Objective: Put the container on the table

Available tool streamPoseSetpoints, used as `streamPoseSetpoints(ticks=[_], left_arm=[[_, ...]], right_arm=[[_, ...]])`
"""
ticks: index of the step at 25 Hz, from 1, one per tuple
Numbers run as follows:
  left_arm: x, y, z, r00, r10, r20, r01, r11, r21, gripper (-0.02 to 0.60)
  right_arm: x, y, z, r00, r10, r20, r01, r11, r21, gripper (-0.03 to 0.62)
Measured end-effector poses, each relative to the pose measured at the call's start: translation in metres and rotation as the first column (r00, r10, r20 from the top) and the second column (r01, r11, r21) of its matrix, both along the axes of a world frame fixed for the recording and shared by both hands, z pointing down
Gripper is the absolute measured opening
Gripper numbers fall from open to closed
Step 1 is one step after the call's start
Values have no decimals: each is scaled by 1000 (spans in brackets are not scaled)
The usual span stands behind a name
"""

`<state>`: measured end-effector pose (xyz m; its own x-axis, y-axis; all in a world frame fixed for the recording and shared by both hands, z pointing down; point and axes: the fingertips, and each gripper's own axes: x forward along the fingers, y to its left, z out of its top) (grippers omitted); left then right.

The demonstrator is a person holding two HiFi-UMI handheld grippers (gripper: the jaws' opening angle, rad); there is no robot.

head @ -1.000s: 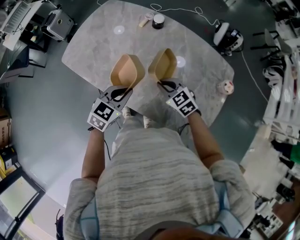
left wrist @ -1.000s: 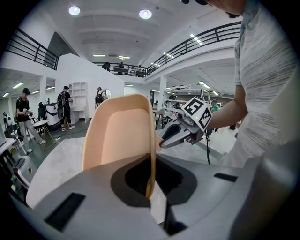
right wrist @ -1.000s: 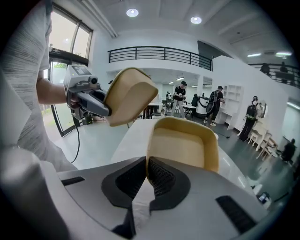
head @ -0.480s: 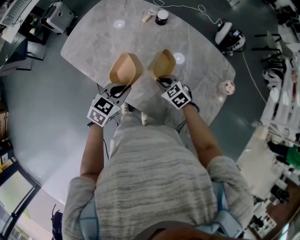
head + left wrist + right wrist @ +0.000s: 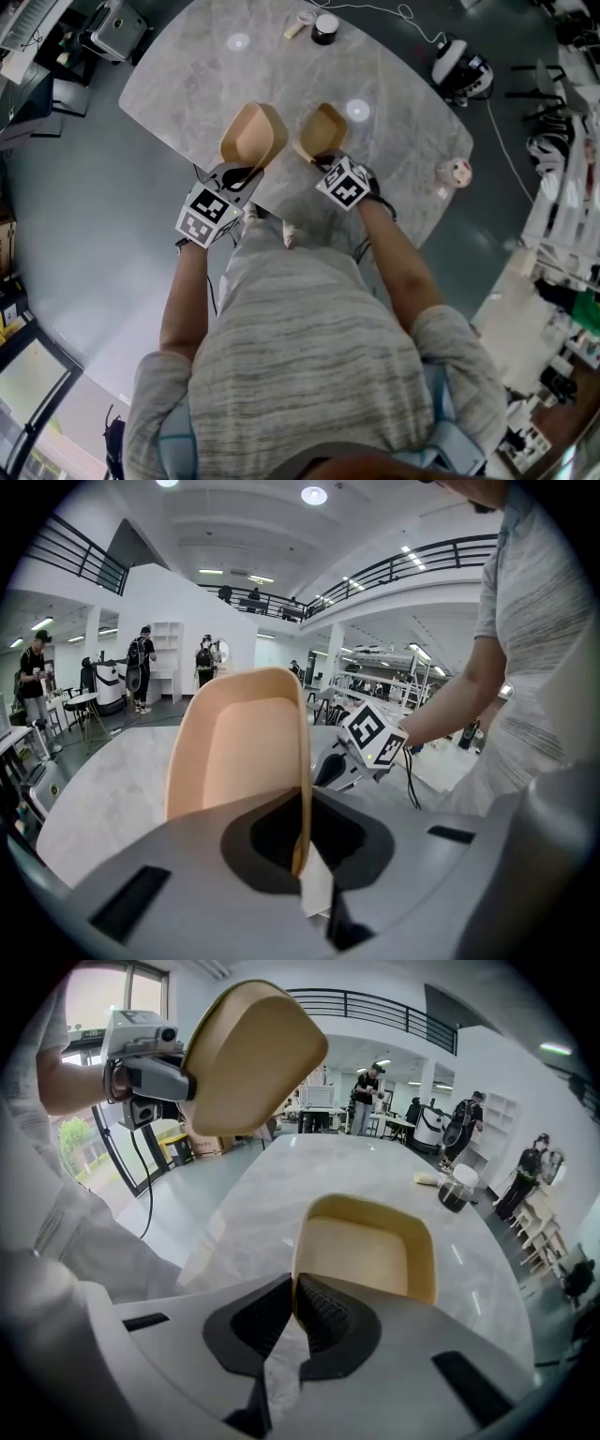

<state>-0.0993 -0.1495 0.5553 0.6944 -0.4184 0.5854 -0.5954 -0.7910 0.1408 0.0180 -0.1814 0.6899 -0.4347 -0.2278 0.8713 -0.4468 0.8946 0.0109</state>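
Note:
Two tan plastic containers are held over the near edge of the grey marble table [image 5: 197,75]. My left gripper [image 5: 246,174] is shut on the rim of the left container [image 5: 251,135], which hangs tilted on its side in the air [image 5: 239,747]. My right gripper [image 5: 319,161] is shut on the near rim of the right container [image 5: 322,129]. In the right gripper view that container [image 5: 370,1255] sits level, low over the marble; contact with it I cannot tell. The left container [image 5: 248,1054] shows high at upper left there.
At the table's far edge stand a dark jar [image 5: 325,28] and a small cream object [image 5: 298,22]. A small white object [image 5: 454,172] lies at the right edge. White cable runs across the floor beyond. Several people stand far off in the hall.
My right gripper has lowered its container toward the tabletop and levelled it. The left gripper has held its container almost still.

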Motion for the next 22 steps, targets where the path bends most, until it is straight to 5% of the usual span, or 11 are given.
streamPoseSetpoints(ticks=[22], left_arm=[[0, -5, 7, 1000, -4, 7, 4, 1000, -26, 5]], right_arm=[[6, -3, 20, 997, -27, -73, 25, 999, -25, 20]])
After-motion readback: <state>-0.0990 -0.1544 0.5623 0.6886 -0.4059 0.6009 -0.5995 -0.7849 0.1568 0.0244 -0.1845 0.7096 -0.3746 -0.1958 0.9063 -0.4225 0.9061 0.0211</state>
